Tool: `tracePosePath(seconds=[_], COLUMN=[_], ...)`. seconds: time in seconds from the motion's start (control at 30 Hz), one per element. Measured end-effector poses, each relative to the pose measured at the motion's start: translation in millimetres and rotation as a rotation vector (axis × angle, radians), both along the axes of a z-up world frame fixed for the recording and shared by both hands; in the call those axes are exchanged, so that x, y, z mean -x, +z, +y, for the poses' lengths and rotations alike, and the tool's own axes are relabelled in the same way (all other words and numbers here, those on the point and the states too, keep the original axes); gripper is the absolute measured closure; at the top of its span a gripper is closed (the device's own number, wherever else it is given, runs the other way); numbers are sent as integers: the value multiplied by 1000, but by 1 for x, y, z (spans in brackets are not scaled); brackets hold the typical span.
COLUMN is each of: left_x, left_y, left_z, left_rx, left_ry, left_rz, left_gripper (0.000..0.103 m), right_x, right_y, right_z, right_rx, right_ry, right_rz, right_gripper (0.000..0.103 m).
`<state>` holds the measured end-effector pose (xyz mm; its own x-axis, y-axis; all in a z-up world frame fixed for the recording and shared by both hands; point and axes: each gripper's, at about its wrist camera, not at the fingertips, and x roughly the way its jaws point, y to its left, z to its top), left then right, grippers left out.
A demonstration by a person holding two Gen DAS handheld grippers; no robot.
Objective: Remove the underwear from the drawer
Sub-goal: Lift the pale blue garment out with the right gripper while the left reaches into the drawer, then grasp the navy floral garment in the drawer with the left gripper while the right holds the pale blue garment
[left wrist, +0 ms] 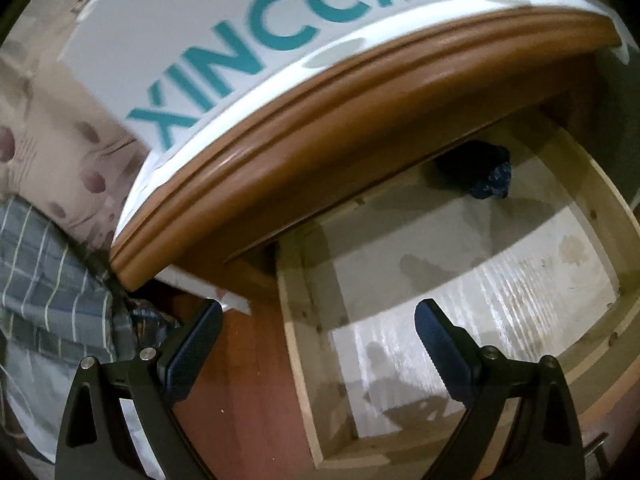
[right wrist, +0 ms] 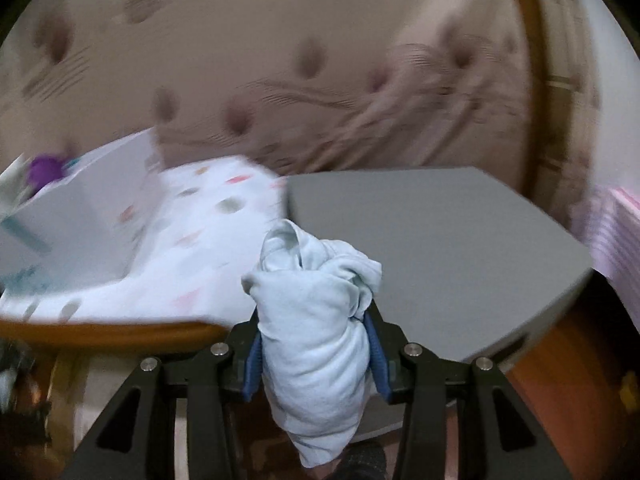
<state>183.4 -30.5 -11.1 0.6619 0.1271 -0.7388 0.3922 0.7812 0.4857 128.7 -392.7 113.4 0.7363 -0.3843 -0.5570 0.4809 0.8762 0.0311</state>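
Observation:
A pale blue bundle of underwear (right wrist: 312, 320) is pinched between the blue pads of my right gripper (right wrist: 314, 344), which is shut on it and holds it above the nightstand top near a grey box lid (right wrist: 432, 248). In the left wrist view the wooden drawer (left wrist: 304, 320) stands pulled out, its pale lined floor mostly bare. A dark blue crumpled garment (left wrist: 480, 172) lies at the drawer's far end under the nightstand's rim. My left gripper (left wrist: 320, 320) is open with nothing between its fingers, hovering over the drawer's near left corner.
The nightstand's brown curved edge (left wrist: 320, 120) overhangs the drawer, with a white shoebox (left wrist: 240, 20) lettered in teal on top. A dotted white cloth (right wrist: 180, 240) covers the top. A tufted beige headboard (right wrist: 280, 60) stands behind. Plaid bedding (left wrist: 44, 280) lies at the left, red-brown floor below.

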Motion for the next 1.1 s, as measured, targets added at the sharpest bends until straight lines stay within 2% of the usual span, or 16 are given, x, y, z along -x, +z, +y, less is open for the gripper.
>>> tracePosePath(seconds=[0.07, 0.17, 0.3, 0.4, 0.6, 0.63, 0.7, 0.77, 0.83, 0.9, 0.93, 0.97, 1.0, 1.1], left_x=[-4, -8, -13, -11, -2, -2, 8, 20, 30, 38, 38, 38, 37, 31], left_y=[-4, -9, -19, -28, -46, -49, -60, -74, -82, -85, -87, -90, -94, -106], left_z=[-7, -14, -27, -41, -83, -88, -99, -109, -116, -121, -125, -129, -132, -139], left_rx=[-6, -10, -35, -91, -238, -239, -253, -357, -403, -413, -426, -445, -464, -522], left_ry=[-18, -30, -69, -132, -310, -310, -387, -468, -539, -609, -630, -648, -662, -701], left_rz=[7, 13, 25, 9, -96, -93, -98, -150, -179, -206, -196, -196, -203, -216], left_gripper=[7, 7, 7, 7, 6, 5, 4, 5, 6, 14, 22, 34, 38, 40], right_x=[-4, -13, -27, -33, -38, -37, -39, -40, -42, -45, -45, -46, -47, -48], right_y=[2, 5, 5, 2, -3, -3, -4, -4, -4, -7, -8, -9, -10, -10], right_z=[-13, -26, -34, -35, -34, -33, -32, -30, -28, -26, -26, -25, -25, -21], right_rx=[-18, -22, -28, -6, -10, -10, -14, -20, -22, -33, -44, -54, -55, -56], right_ry=[-82, -133, -139, -131, -106, -101, -90, -76, -66, -47, -43, -35, -31, -12], right_rz=[-1, 6, 2, -2, 7, 6, 6, 4, 4, 14, 13, 16, 19, 16], right_gripper=[59, 59, 59, 59, 59, 59, 59, 59, 59, 59, 59, 59, 59, 59])
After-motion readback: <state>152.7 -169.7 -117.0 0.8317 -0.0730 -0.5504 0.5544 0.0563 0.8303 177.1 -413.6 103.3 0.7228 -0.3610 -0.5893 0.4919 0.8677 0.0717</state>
